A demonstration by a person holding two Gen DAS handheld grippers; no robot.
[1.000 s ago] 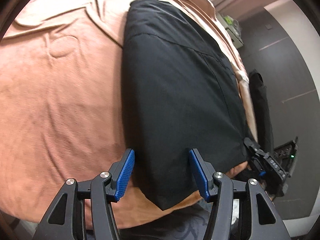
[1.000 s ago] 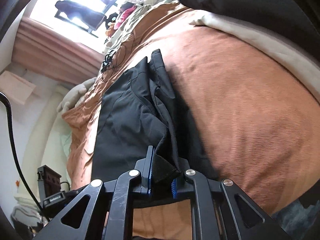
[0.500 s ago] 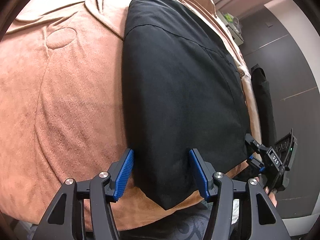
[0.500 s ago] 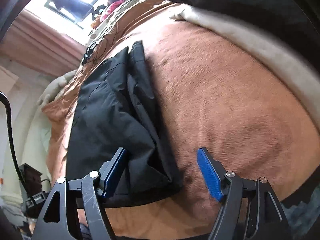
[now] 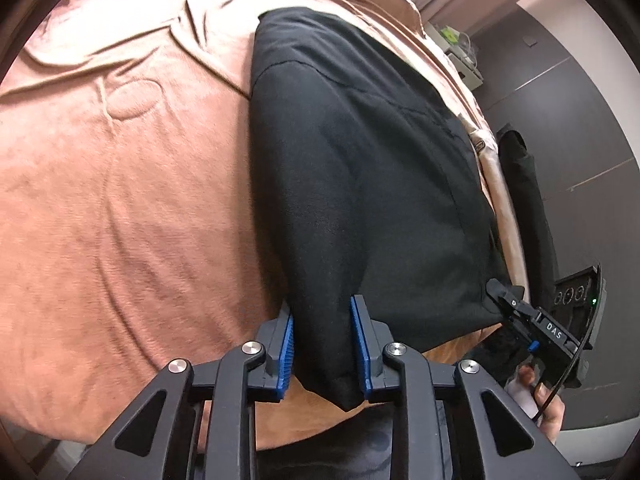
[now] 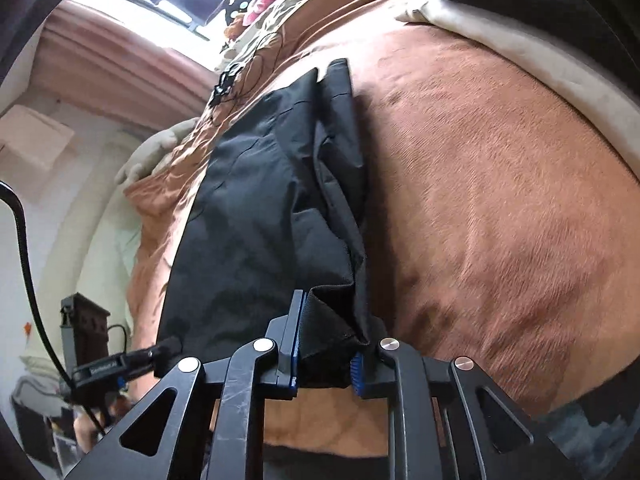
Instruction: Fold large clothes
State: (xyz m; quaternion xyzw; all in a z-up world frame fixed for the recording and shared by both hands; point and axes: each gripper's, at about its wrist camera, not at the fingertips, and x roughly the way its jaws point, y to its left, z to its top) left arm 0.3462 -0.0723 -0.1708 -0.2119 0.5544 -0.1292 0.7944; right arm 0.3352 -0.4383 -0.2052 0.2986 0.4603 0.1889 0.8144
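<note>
- Left gripper (image 5: 322,346), black frame with blue ribbed pads: closing on the near corner of the black fabric garment (image 5: 360,184), cloth bunched between the pads and touching both; hem corner hanging just below the fingertips.
- Right gripper (image 6: 326,350), same black-and-blue build: closing on the other near corner, a thick wad of layered hem wedged between the pads and pressing against both.
- Black fabric garment (image 6: 256,220): lying lengthwise on the bed, stretching away from both tools; already narrowed into a long panel, with stacked layers showing along its right edge in the right wrist view; surface fairly smooth in the left wrist view, a seam running across the far part.
- Rust-brown plush blanket (image 5: 120,208): covering the bed beneath the garment, lying wrinkled toward the far end, bare on either side of the garment.
- Pale cream bedding (image 6: 520,48): running along the far right side in the right wrist view, a dark heap lying above it.
- Person's hand (image 5: 548,400): gripping the handle of the right gripper, showing at the lower right of the left wrist view.
- Dark wall panels and a dark hanging cloth (image 5: 524,184): standing beyond the bed edge.
- Progress, judging by the layout: lengthwise folding apparently done; near end being taken at both corners; remaining, most likely, carrying that end over toward the far end, then flattening the bundle.
- Risk, judging by the thick wad: inner layers possibly slipping out on lifting.
</note>
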